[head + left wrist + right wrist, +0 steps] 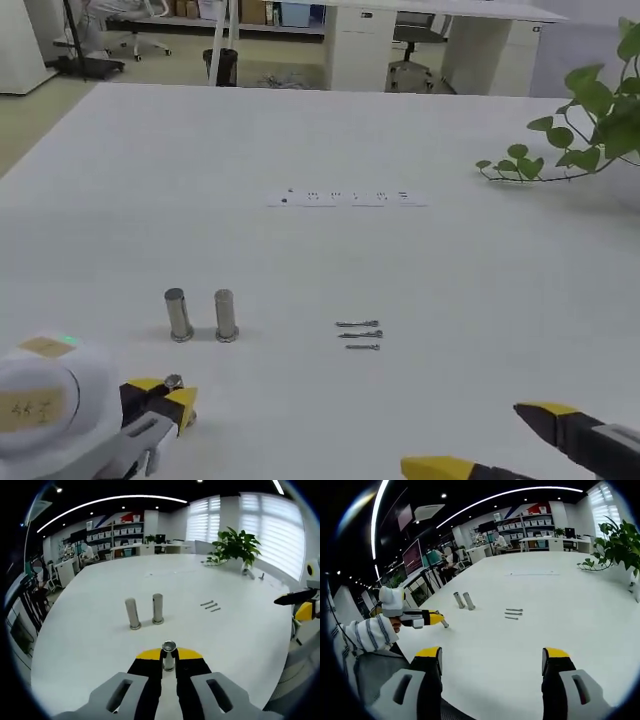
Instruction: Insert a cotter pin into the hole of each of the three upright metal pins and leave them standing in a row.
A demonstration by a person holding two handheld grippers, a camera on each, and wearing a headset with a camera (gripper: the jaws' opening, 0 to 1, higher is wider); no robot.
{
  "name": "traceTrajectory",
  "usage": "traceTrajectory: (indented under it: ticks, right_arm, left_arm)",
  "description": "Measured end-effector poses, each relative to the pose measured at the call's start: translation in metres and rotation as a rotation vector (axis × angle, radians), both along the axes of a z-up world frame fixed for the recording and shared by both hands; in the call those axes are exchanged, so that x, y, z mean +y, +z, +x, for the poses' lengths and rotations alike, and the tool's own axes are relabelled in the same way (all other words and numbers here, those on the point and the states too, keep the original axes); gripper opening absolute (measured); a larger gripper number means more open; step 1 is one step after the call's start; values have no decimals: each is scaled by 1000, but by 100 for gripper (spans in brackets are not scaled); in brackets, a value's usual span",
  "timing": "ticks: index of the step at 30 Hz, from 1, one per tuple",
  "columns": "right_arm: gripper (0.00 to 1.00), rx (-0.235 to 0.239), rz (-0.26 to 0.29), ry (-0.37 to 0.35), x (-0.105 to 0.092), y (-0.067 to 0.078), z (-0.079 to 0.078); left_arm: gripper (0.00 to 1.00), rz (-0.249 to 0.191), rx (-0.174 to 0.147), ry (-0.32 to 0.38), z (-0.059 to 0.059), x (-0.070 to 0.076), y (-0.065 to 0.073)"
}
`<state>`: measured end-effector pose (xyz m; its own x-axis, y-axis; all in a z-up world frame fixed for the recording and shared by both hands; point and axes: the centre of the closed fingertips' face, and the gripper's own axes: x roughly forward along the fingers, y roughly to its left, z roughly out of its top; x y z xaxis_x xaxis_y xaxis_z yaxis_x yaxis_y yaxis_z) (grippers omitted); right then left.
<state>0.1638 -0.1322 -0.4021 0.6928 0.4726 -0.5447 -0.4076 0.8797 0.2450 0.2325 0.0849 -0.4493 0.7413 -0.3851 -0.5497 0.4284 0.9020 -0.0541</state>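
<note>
Steel pin (168, 650) pinched in left gripper (168, 659) near table (85, 645) edge, right gripper (491, 661) spread

Table (450, 280) was white; each pin (224, 315) silver; L gripper (168, 661) & R gripper (491, 660) jaws yellow/blk; sleeve (367, 632) white w/ dark stripes; plant (595, 110) green.

Readable text: none confirmed. Head view: tan paper label (38, 408) stuck on the white round housing of the left gripper (170, 398) carries two or three dark handwritten marks, possibly characters, too blurred to read. Flat white strip (345, 197) lying on the white tabletop (450, 290), toward the far side, shows a row of small dark marks along its length; not resolvable as letters or numbers. Left gripper view: white storage boxes (122, 531) on the shelves at the back wall are too small for any print to be made out.
</note>
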Motion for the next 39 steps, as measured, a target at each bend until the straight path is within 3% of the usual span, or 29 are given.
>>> traceTrajectory:
  ticks: [3, 6, 18, 21, 25, 35, 39]
  right_arm:
    - [80, 6, -2, 10, 1, -1, 0]
    - [80, 12, -4, 15, 2, -3, 0]
    - [80, 15, -8, 23, 5, -3, -1]
    - [79, 16, -10, 21, 3, -3, -2]
    - [79, 17, -14, 18, 2, -4, -2]
    - [79, 21, -11, 15, 2, -5, -3]
    - [79, 23, -11, 15, 2, -6, -4]
  left_arm:
    - [5, -3, 4, -31, -5, -6, -2]
    - [5, 29, -9, -57, -9, -11, -2]
    - [5, 12, -11, -64, -13, -23, -8]
    - [5, 30, -20, -67, -14, -24, -9]
    - [5, 28, -7, -60, -14, -24, -12]
    - [5, 38, -31, -69, -12, -25, -12]
    - [5, 28, -22, -59, -11, -24, -12]
